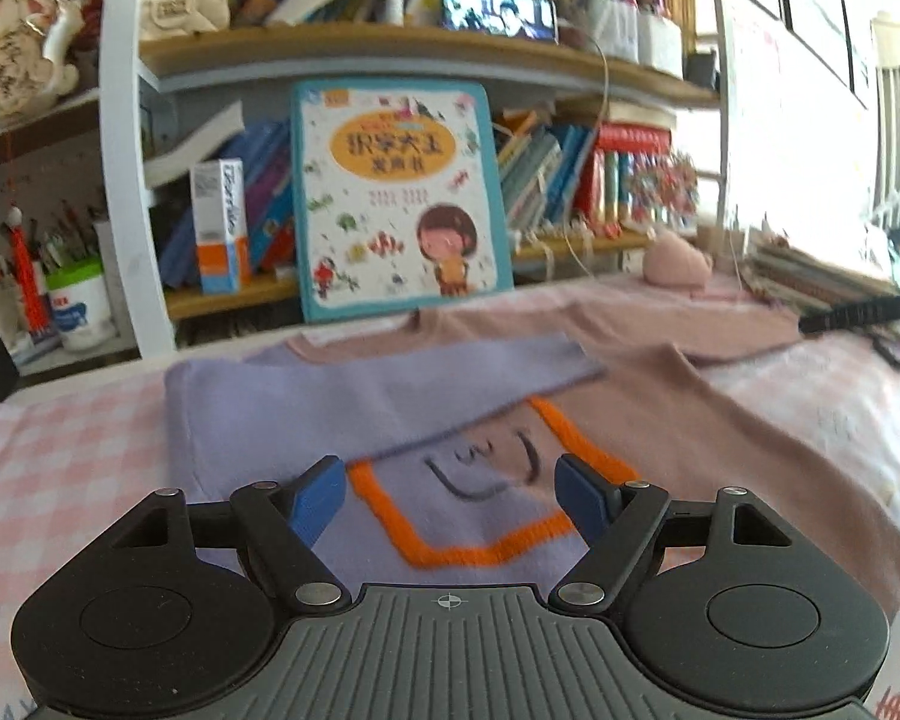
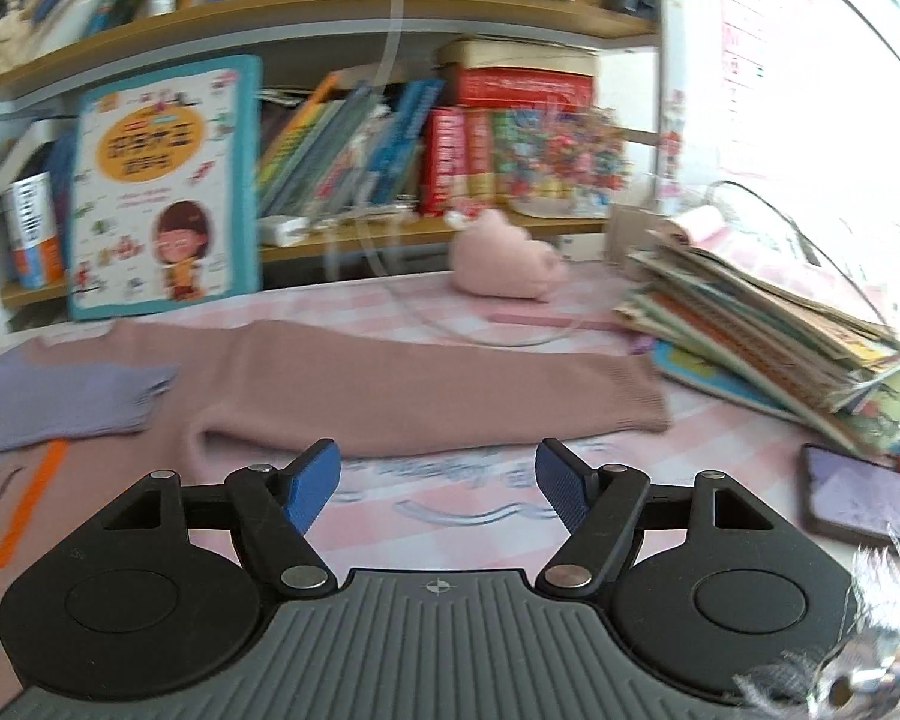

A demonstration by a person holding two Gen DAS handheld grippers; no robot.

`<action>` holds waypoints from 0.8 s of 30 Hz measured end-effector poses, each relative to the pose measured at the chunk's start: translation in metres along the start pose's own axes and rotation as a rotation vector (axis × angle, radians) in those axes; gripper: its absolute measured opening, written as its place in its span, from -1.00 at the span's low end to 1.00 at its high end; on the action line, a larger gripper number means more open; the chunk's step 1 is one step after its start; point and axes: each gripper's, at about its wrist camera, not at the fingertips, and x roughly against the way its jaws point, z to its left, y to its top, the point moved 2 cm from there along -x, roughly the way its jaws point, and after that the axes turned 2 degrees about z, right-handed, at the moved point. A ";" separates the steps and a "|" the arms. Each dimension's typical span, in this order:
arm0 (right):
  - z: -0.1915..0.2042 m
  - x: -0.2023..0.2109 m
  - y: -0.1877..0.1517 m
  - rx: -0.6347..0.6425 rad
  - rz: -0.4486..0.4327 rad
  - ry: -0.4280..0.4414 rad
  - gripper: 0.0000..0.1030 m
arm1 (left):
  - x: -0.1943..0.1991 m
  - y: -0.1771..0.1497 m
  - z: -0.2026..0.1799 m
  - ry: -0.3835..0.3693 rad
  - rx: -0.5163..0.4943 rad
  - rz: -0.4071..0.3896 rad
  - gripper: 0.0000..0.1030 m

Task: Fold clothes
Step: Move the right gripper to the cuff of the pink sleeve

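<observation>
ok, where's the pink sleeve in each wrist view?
Left wrist: pink sleeve lies upper right of centre, stretched toward the right edge behind the folded lavender sleeve.
Right wrist: pink sleeve runs across mid-frame, cuff at right.
Shared landmark: children's book leaning on the shelf.

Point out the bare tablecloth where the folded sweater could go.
Free: checked tablecloth left of the sweater, and the strip between its pink sleeve and the phone. Crowded: the book stack at the right.
</observation>
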 end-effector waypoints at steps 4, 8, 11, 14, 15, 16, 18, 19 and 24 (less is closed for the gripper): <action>-0.018 -0.015 0.005 -0.019 0.031 -0.029 0.36 | -0.003 -0.008 -0.003 -0.007 -0.011 0.037 0.65; -0.028 -0.032 0.011 -0.016 0.070 -0.054 0.36 | -0.005 -0.016 -0.007 -0.002 -0.036 0.065 0.67; -0.034 -0.044 0.016 -0.015 0.089 -0.063 0.36 | -0.008 -0.022 -0.008 0.001 -0.043 0.085 0.69; -0.038 -0.054 0.020 -0.015 0.103 -0.072 0.35 | -0.008 -0.022 -0.006 -0.001 -0.032 0.088 0.70; -0.040 -0.057 0.021 -0.016 0.107 -0.074 0.35 | -0.008 -0.022 -0.005 -0.001 -0.028 0.090 0.72; -0.041 -0.060 0.022 -0.016 0.111 -0.077 0.35 | -0.009 -0.022 -0.005 -0.003 -0.023 0.092 0.73; -0.045 -0.063 0.025 -0.022 0.116 -0.088 0.35 | -0.009 -0.022 -0.003 -0.008 -0.013 0.095 0.73; -0.047 -0.065 0.026 -0.026 0.117 -0.093 0.35 | -0.009 -0.022 -0.002 -0.010 -0.007 0.097 0.74; -0.060 -0.072 0.029 -0.082 0.136 -0.080 0.30 | -0.011 -0.022 -0.002 -0.007 -0.008 0.109 0.76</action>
